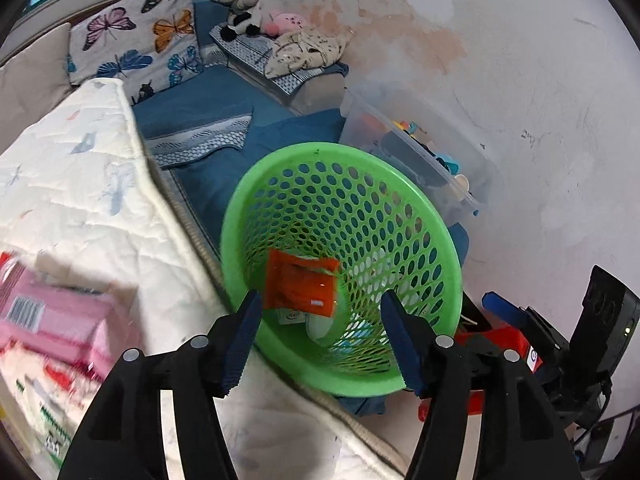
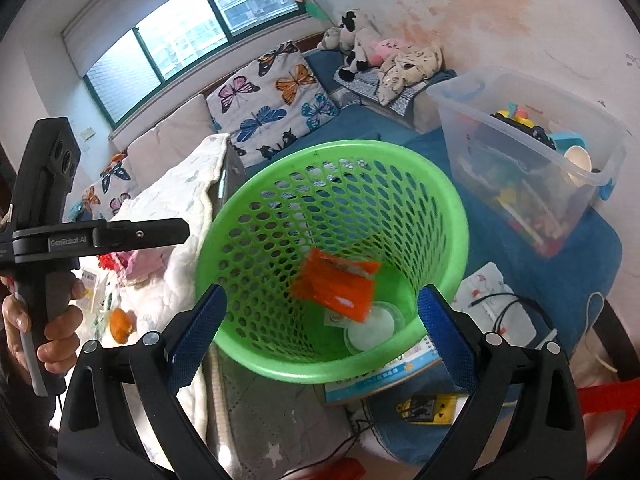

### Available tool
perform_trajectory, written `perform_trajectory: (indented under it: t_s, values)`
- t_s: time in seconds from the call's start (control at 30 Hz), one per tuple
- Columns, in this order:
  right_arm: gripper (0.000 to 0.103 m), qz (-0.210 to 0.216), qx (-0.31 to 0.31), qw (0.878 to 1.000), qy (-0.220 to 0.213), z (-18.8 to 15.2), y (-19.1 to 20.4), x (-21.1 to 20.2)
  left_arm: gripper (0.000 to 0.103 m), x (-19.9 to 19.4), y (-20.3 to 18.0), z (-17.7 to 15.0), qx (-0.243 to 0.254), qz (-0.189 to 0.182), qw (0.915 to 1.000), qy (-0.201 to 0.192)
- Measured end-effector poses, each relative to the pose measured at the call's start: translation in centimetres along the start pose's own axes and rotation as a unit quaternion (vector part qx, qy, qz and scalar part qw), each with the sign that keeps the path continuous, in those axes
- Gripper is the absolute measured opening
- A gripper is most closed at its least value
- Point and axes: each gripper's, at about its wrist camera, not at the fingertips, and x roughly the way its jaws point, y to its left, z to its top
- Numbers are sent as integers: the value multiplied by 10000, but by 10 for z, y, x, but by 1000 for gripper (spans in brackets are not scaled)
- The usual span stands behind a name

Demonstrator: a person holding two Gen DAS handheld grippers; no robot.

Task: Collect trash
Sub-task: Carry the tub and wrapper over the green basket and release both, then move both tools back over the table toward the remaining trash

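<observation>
I have both wrist cameras looking down on a bed with a white quilt [image 1: 92,184], and past it a clear plastic toy bin [image 2: 532,148] against the stained wall. Nearest me stands the green perforated basket [image 1: 436,236], its mouth tipped toward the cameras. Inside it an orange wrapper [image 1: 302,286] lies against the mesh, above a pale round lid [image 2: 370,326] on the basket floor.

My worry is the basket. It seems to rest on soft bedding and books, so a knock on its rim from either tool could tip it and spill what is already collected. More trash appears to wait on the quilt to the left: a pink packet [image 1: 60,320], blurred, and something small and orange [image 2: 120,324]. Reaching for those across loose quilting, I could pinch fabric along with the wrapper.

The left gripper [image 1: 320,336] is spread wide and empty, hovering over the basket mouth. The right gripper [image 2: 320,328] is likewise wide apart, holding nothing and touching nothing.
</observation>
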Motion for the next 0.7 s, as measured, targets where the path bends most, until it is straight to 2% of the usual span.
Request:
perform_trajectory:
  t_s: [0.13,0.2,0.43,0.53,0.7]
  values:
    - [95,119,-92,9999,71,-3,13,2,60,-24,8,-15,-145,134,9997,-170]
    - [95,197,-147,9996,134,-5,22,4,64,-40,15,-25,-234,233,9989,-317]
    - [95,460,-281,9982,275,-10,60,12,65,-95,52,-61,-594,735,9934,-651]
    - [95,500,-336,9975,376,-11,77,21,71,-121,74,-79,-828,968,9885,-810]
    - [95,581,-545,9957,477,-10,114,31,71,-152,115,-104,-1249,1234,9796,-973]
